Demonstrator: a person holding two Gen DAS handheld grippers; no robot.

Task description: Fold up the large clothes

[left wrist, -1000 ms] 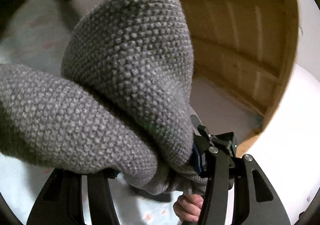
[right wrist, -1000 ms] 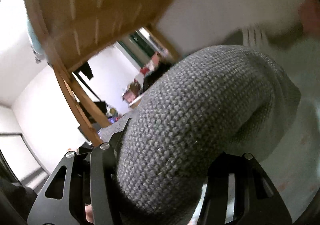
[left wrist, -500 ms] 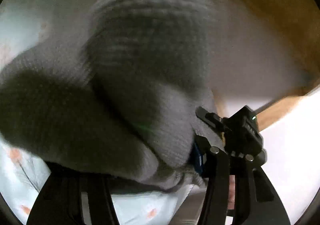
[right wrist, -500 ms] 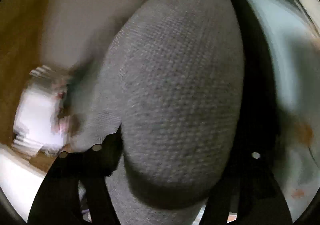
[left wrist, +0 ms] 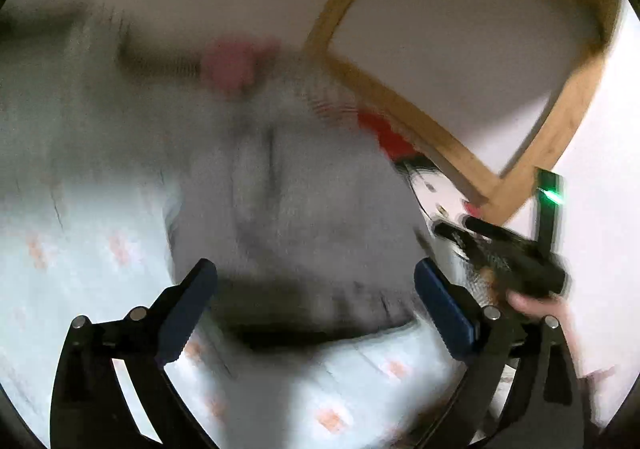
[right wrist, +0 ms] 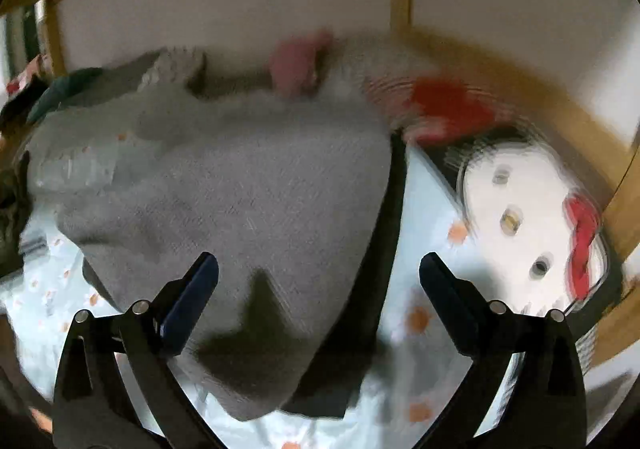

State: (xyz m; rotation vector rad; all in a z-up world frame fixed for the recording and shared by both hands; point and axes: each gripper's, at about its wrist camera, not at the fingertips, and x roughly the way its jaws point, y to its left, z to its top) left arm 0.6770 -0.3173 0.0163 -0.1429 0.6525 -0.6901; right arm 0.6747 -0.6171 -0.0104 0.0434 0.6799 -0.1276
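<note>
A grey knitted sweater (right wrist: 240,201) lies in a loose heap on the pale flowered bed sheet (right wrist: 424,333); it also shows, blurred, in the left wrist view (left wrist: 304,201). My left gripper (left wrist: 316,289) is open and empty, above the sweater's near edge. My right gripper (right wrist: 318,281) is open and empty, above the sweater's near right corner. The right gripper's body (left wrist: 516,261) shows at the right of the left wrist view, held by a hand.
A white cat-face cushion with a red bow (right wrist: 532,225) lies right of the sweater. A pink item (right wrist: 296,65) and other clothes (right wrist: 168,69) lie at the back. A wooden bed frame (left wrist: 424,121) and white wall close off the far and right sides.
Both grippers were shut on the grey sweater and held it up. Now both are open and the sweater lies on the bed below them.
</note>
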